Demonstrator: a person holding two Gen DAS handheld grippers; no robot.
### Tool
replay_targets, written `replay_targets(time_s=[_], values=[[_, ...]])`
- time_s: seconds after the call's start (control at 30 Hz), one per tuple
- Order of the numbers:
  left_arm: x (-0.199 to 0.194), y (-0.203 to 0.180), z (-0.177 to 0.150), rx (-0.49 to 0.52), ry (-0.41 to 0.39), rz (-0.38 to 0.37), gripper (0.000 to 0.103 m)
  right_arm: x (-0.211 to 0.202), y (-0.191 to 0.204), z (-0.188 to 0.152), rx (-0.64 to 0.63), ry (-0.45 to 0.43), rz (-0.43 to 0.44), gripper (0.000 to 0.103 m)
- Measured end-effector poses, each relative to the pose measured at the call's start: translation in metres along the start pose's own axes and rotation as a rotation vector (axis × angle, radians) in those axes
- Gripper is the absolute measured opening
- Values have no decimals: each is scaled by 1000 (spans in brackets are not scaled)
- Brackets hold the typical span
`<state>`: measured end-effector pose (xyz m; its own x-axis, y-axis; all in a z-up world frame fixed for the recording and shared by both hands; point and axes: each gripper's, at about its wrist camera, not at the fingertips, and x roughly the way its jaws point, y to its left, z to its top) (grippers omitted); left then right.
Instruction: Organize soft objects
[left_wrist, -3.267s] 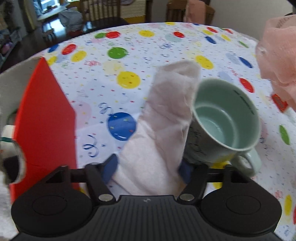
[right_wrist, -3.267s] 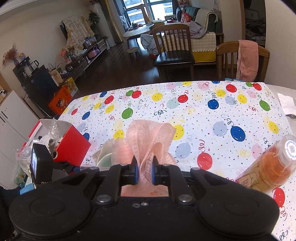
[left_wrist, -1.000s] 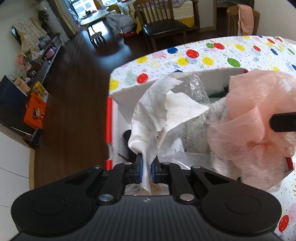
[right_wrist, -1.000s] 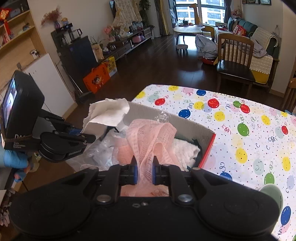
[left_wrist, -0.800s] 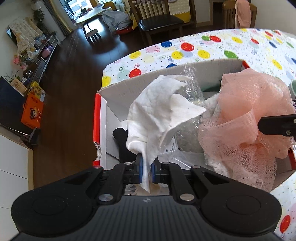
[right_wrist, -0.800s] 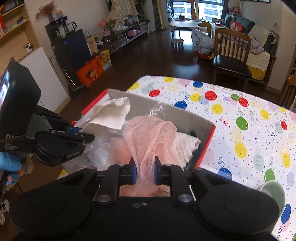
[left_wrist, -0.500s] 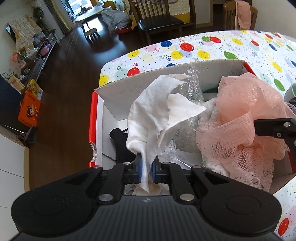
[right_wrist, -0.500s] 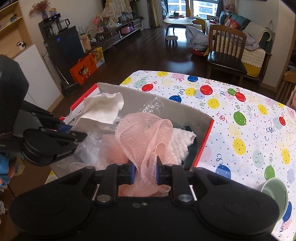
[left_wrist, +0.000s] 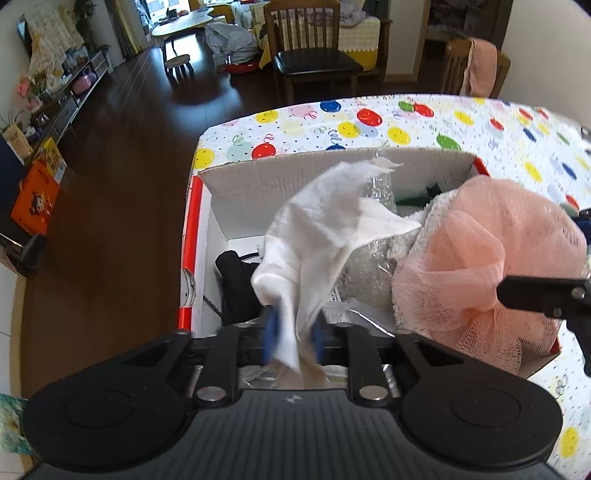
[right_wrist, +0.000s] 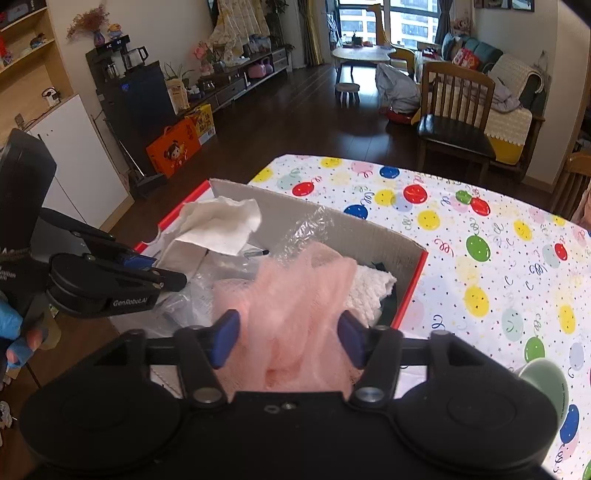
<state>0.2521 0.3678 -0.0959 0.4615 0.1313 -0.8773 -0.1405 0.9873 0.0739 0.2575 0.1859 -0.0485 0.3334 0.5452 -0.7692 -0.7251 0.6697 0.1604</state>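
Note:
A red-edged cardboard box (left_wrist: 280, 177) stands at the table's corner; it also shows in the right wrist view (right_wrist: 373, 230). My left gripper (left_wrist: 293, 339) has its jaws parted over the box, with a white cloth (left_wrist: 332, 225) loose between them. My right gripper (right_wrist: 290, 338) is open wide over the box, with a pink mesh bath sponge (right_wrist: 295, 306) between its fingers. The sponge (left_wrist: 495, 262) lies on a white towel (right_wrist: 369, 291) inside the box.
The box also holds bubble wrap (left_wrist: 369, 258) and a black item (left_wrist: 236, 280). A green mug (right_wrist: 546, 380) stands on the balloon-print tablecloth (right_wrist: 480, 236) right of the box. The table edge and dark floor (left_wrist: 110, 184) lie to the left.
Both grippers have opened over the box. The left jaws have parted around the white cloth, and the right jaws have let go of the pink sponge, which has sunk lower.

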Motion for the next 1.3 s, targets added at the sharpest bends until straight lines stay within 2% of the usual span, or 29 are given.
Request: replay_targets(time_s=[0.07, 0.1, 0.37, 0.67, 0.9, 0.97, 1.13, 1.2, 1.27, 1.3], values=[[-3, 4, -2, -22, -10, -12, 77, -2, 0, 0, -2, -6, -2, 64], [-6, 6, -3, -33, -17, -15, 82, -3, 1, 0, -3, -10, -2, 64], [-31, 21, -13, -134, -98, -74, 82, -21, -2, -2, 1, -60, -17, 83], [-76, 10, -28, -131, -222, -69, 82, -60, 1, -7, -42, -151, 9, 94], [-110, -2, -41, -114, -306, -57, 83, -96, 4, -16, -65, -263, 33, 100], [-120, -5, -44, -121, -326, -61, 87, -105, 5, -19, -67, -291, 33, 102], [-137, -14, -55, -121, -368, -48, 88, -122, 6, -28, -65, -346, 31, 103], [-144, -19, -61, -113, -379, -42, 90, -125, 7, -32, -63, -364, 25, 103], [-151, -23, -66, -111, -396, -50, 100, -129, 8, -36, -61, -377, 23, 103], [-153, -24, -68, -112, -401, -54, 100, -130, 8, -39, -57, -385, 21, 103]])
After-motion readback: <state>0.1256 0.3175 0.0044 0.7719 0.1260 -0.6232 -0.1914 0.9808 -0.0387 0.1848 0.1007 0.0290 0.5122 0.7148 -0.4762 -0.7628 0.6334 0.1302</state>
